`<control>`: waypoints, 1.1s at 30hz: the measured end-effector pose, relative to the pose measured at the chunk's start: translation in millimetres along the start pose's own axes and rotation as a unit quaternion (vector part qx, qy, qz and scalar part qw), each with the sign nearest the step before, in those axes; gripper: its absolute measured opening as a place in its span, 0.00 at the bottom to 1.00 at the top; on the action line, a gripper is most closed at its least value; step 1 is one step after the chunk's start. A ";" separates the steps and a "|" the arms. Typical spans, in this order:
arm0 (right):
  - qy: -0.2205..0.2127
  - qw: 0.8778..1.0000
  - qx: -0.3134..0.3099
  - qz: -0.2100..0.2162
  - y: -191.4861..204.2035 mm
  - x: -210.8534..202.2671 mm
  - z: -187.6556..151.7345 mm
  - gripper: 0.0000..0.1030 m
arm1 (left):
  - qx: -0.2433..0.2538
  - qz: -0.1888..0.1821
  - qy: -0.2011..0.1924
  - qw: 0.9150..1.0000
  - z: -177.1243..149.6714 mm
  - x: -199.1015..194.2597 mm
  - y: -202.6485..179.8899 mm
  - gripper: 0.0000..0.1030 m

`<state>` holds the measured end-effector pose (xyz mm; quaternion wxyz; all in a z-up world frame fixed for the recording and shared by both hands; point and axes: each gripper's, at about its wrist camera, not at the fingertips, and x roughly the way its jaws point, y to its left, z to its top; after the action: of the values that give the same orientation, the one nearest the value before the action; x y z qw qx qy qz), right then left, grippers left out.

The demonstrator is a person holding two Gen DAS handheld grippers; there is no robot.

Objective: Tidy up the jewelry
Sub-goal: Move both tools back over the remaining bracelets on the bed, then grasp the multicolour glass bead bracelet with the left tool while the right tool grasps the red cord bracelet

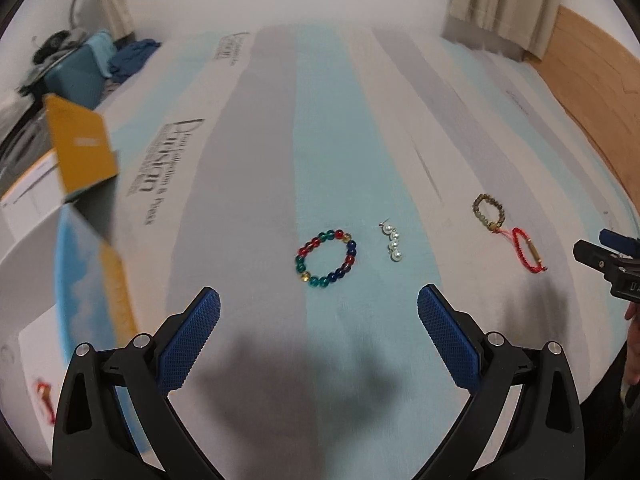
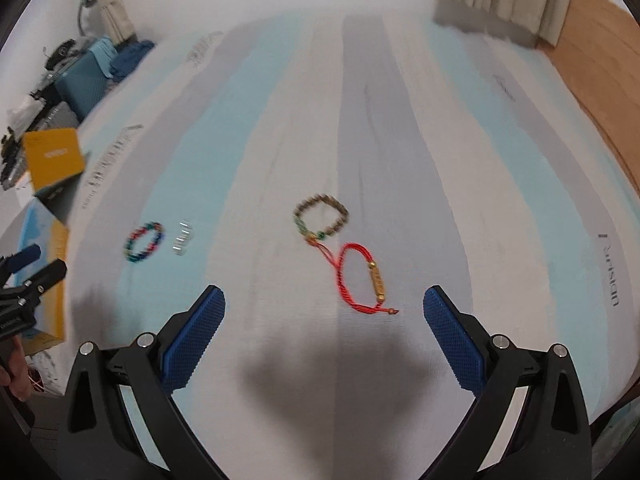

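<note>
Four jewelry pieces lie on a striped cloth. A multicoloured glass-bead bracelet (image 1: 326, 258) (image 2: 145, 241) rests just ahead of my left gripper (image 1: 319, 302), which is open and empty. Pearl earrings (image 1: 392, 242) (image 2: 182, 238) lie right of it. A brown bead bracelet (image 1: 488, 212) (image 2: 321, 217) and a red cord bracelet (image 1: 527, 250) (image 2: 362, 278) with a gold tube touch each other. My right gripper (image 2: 325, 303) is open above the cloth, with the red cord bracelet just beyond its fingertips.
An open box with a yellow lid (image 1: 80, 152) (image 2: 54, 158) stands at the left edge of the cloth. A teal case (image 2: 82, 80) and clutter sit at the far left. Curtains (image 1: 504, 0) hang at the back right beside a wooden floor (image 2: 600, 72).
</note>
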<state>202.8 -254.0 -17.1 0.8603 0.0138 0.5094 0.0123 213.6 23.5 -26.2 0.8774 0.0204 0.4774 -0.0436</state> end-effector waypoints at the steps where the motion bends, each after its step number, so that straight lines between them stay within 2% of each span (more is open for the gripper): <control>1: 0.007 1.000 0.001 -0.002 -4.4 11.7 0.7 0.93 | 0.006 -0.001 0.001 1.000 1.7 7.1 -1.3 0.94; 6: 0.034 0.999 0.002 -0.009 -18.0 52.1 3.7 0.93 | 0.033 -0.005 0.013 0.999 11.7 50.0 -5.4 0.94; 10: 0.047 0.999 -0.002 -0.012 -20.1 74.4 5.7 0.93 | 0.032 -0.003 0.030 0.999 17.4 80.8 -3.0 0.94; 19: 0.075 0.997 -0.004 -0.010 -20.7 113.8 5.4 0.90 | 0.066 0.002 0.056 0.996 19.5 126.2 -16.9 0.94; 27: 0.086 0.996 0.002 0.002 -21.6 125.2 1.8 0.76 | 0.053 -0.004 0.077 0.996 20.4 144.7 -10.3 0.84; 29: 0.085 0.996 0.005 0.005 -26.0 123.6 1.9 0.64 | 0.045 -0.008 0.079 0.996 21.7 147.3 -6.7 0.80; 33: 0.084 0.996 0.009 0.004 -30.0 122.3 -0.4 0.52 | 0.040 -0.012 0.081 0.996 21.6 148.0 -2.9 0.68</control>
<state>261.5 -279.6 -125.5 0.8142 0.0221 0.5800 0.0125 311.4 10.6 -138.7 0.8339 0.0530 0.5447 -0.0711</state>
